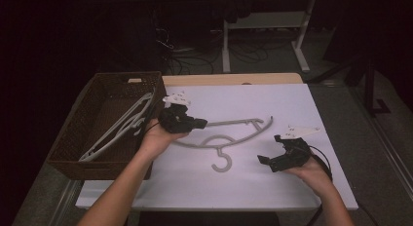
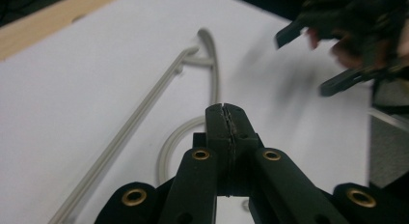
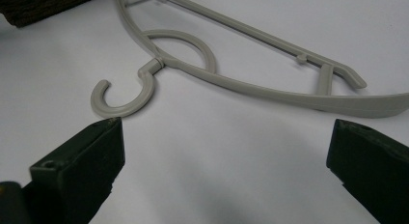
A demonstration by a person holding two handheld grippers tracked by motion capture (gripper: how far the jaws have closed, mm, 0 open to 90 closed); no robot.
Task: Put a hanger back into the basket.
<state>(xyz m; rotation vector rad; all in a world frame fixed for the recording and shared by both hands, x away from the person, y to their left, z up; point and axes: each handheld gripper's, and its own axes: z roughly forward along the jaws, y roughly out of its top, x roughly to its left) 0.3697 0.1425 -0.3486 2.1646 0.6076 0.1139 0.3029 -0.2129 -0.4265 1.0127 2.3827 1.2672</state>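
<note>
A grey plastic hanger (image 1: 255, 132) lies flat on the white table top, its hook (image 1: 222, 163) towards the person. My left gripper (image 1: 203, 122) hovers at the hanger's left end with its jaws pressed together. In the left gripper view that gripper (image 2: 225, 108) shows nothing between its pads, and the hanger (image 2: 144, 103) runs underneath and ahead. My right gripper (image 1: 268, 149) is held right of the hook with its jaws wide apart. In the right gripper view this gripper (image 3: 226, 132) is empty, and the hanger's hook (image 3: 125, 96) lies just beyond its left finger (image 3: 82, 171).
A brown wicker basket (image 1: 63, 153) stands at the table's left edge and holds other grey hangers (image 1: 122, 126). A wooden strip (image 1: 234, 79) borders the table at the back. Cables and white desk legs (image 1: 302, 41) are on the dark floor behind.
</note>
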